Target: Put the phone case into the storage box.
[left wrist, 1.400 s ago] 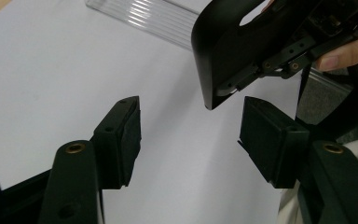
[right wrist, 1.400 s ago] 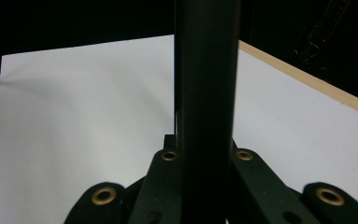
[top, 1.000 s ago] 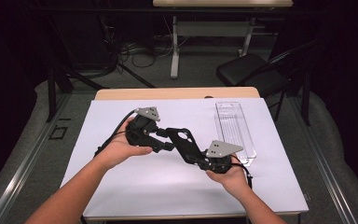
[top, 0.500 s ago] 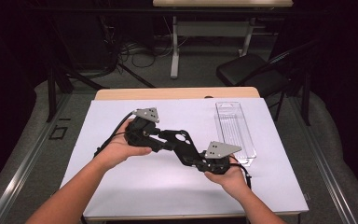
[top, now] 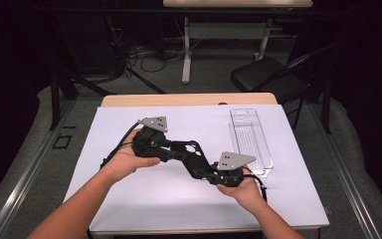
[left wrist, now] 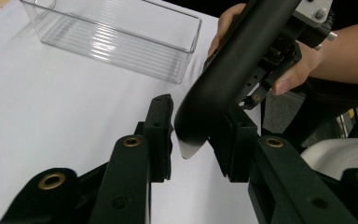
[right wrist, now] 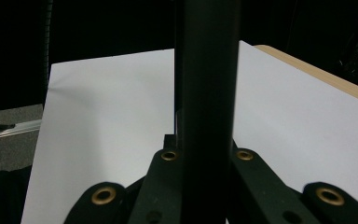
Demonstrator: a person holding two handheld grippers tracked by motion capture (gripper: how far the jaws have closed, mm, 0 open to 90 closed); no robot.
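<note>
Handover at the midpoint, by the look of it: the right gripper is clamped tight on a black bar, while the left gripper has just been narrowing its jaws around the bar's far tip and has not yet pinched it. The grip and release are left to do. The left gripper view catches that gap at the tip, which the high view misses, along with the clear plastic bin waiting empty beyond on the white-covered table.
</note>
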